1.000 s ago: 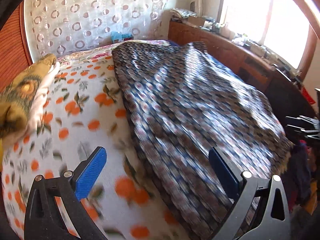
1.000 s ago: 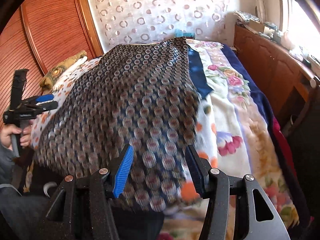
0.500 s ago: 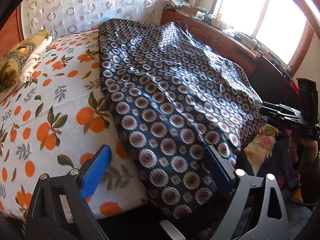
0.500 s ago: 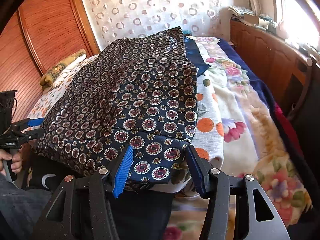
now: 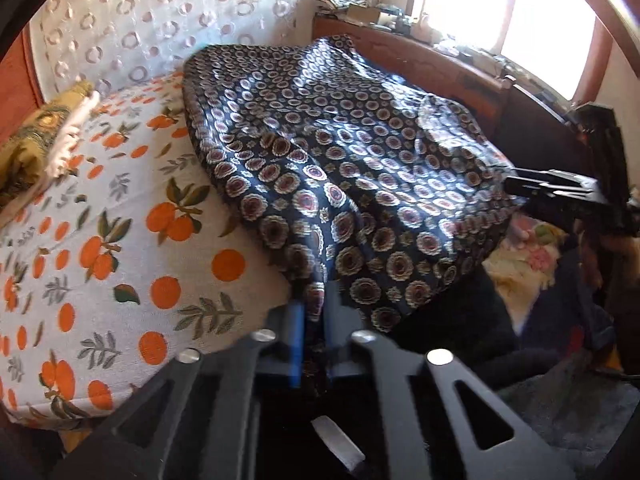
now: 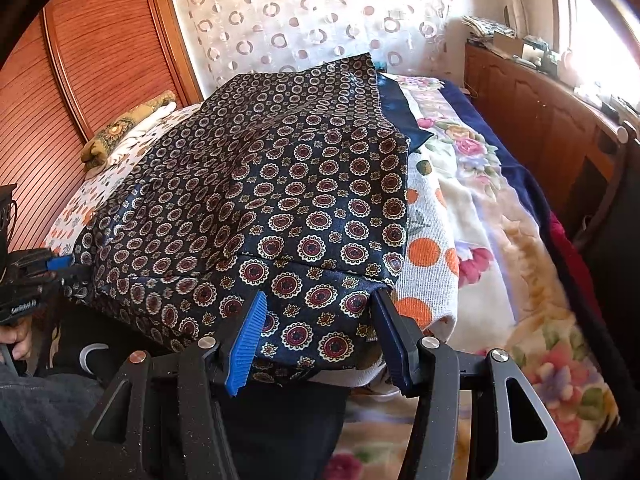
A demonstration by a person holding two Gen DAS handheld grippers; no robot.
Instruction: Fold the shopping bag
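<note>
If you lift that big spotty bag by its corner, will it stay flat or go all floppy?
Probably floppy: the shopping bag already creases and droops over the bed edge. It looks thin and shiny, so likely light and maybe slippery.

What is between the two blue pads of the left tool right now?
A pinched fold of the patterned shopping bag, at its near corner; the left tool has just closed on it. The left wrist view shows it.
</note>
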